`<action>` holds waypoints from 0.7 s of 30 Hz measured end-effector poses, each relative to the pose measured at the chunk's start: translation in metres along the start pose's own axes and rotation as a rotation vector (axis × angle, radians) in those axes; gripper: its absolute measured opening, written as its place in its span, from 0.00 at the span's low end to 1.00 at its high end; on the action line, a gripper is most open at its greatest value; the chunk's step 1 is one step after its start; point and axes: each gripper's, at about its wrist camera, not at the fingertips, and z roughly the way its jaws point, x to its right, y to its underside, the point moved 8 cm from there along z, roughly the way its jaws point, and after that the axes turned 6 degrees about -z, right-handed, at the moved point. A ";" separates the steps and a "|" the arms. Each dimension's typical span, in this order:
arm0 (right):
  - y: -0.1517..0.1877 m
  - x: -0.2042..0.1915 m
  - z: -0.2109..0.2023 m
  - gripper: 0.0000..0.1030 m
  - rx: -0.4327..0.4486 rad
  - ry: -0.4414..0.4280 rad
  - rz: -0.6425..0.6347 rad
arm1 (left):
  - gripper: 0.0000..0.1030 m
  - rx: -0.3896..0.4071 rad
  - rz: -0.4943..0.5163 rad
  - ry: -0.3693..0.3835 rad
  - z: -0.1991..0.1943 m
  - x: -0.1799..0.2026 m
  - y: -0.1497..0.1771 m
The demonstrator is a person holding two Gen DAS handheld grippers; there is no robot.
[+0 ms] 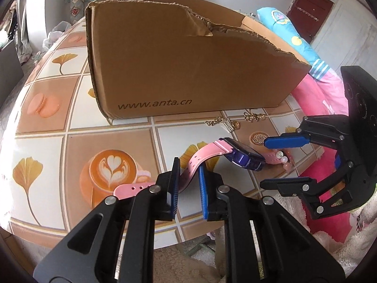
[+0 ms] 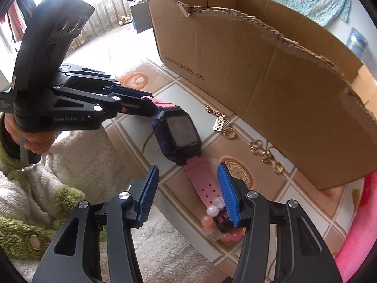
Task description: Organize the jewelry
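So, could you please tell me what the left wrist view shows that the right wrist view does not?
Only the left wrist view shows the left gripper closed on the watch's pink strap, and a red door.

Only the right wrist view shows the watch's dark screen, the hand holding the left gripper and the fleecy sleeve.

Both show the cardboard box, gold jewelry, the pink bead bracelet and the open right gripper.

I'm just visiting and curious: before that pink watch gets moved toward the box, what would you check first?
1. Left gripper pinching the pink-strapped watch with purple case: ok, strap between pads.
2. Right gripper free: ok, open, empty.
3. Far strap end clear of the pink bead bracelet: not ok, they overlap.
4. Torn brown cardboard box open on top: ok.
5. Gold chains out of the way: ok, beside box.
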 end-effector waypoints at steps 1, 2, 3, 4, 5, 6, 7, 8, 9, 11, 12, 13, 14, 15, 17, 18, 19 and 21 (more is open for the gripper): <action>0.003 0.002 -0.003 0.49 0.003 0.016 0.002 | 0.14 -0.002 -0.001 0.000 0.000 0.000 0.000; 0.006 0.005 -0.006 0.49 0.008 0.023 0.011 | 0.14 -0.003 -0.001 -0.001 0.000 0.000 0.000; 0.008 0.008 -0.009 0.49 0.013 0.031 0.023 | 0.14 -0.004 0.000 -0.003 0.001 0.000 -0.001; 0.011 0.012 -0.014 0.49 0.019 0.044 0.039 | 0.14 -0.005 0.001 -0.004 0.002 0.001 -0.002; 0.015 0.016 -0.019 0.49 0.025 0.055 0.052 | 0.14 -0.006 0.002 -0.006 0.003 0.001 -0.002; 0.017 0.018 -0.023 0.49 0.030 0.064 0.062 | 0.14 -0.006 0.002 -0.007 0.003 0.001 -0.002; 0.020 0.020 -0.026 0.49 0.035 0.078 0.067 | 0.14 -0.007 0.001 -0.007 0.003 0.001 -0.002; 0.023 0.019 -0.029 0.48 0.036 0.090 0.069 | 0.14 -0.008 -0.002 -0.007 0.004 0.002 -0.002; 0.027 0.019 -0.031 0.45 0.035 0.102 0.071 | 0.14 -0.008 -0.005 -0.006 0.005 0.002 -0.003; 0.031 0.019 -0.028 0.41 0.026 0.132 0.071 | 0.14 -0.008 -0.007 -0.005 0.005 0.002 -0.003; 0.034 0.016 -0.029 0.39 0.024 0.142 0.068 | 0.14 -0.007 -0.006 -0.006 0.006 0.002 -0.003; 0.037 0.014 -0.027 0.34 0.020 0.151 0.067 | 0.14 -0.006 -0.005 -0.007 0.006 0.002 -0.004; 0.041 0.013 -0.026 0.27 0.009 0.163 0.069 | 0.14 -0.005 -0.003 -0.008 0.006 0.002 -0.004; 0.045 0.013 -0.025 0.24 0.003 0.174 0.072 | 0.14 -0.006 -0.001 -0.010 0.006 0.002 -0.004; 0.048 0.014 -0.026 0.18 0.009 0.190 0.087 | 0.14 -0.006 0.003 -0.012 0.006 0.002 -0.004; 0.051 0.015 -0.029 0.17 0.016 0.176 0.111 | 0.13 -0.005 0.007 -0.014 0.007 0.003 -0.004; 0.052 0.016 -0.031 0.16 0.023 0.161 0.131 | 0.13 -0.004 0.011 -0.016 0.007 0.003 -0.004; 0.055 0.019 -0.035 0.12 0.034 0.135 0.164 | 0.13 -0.002 0.019 -0.019 0.007 0.003 -0.003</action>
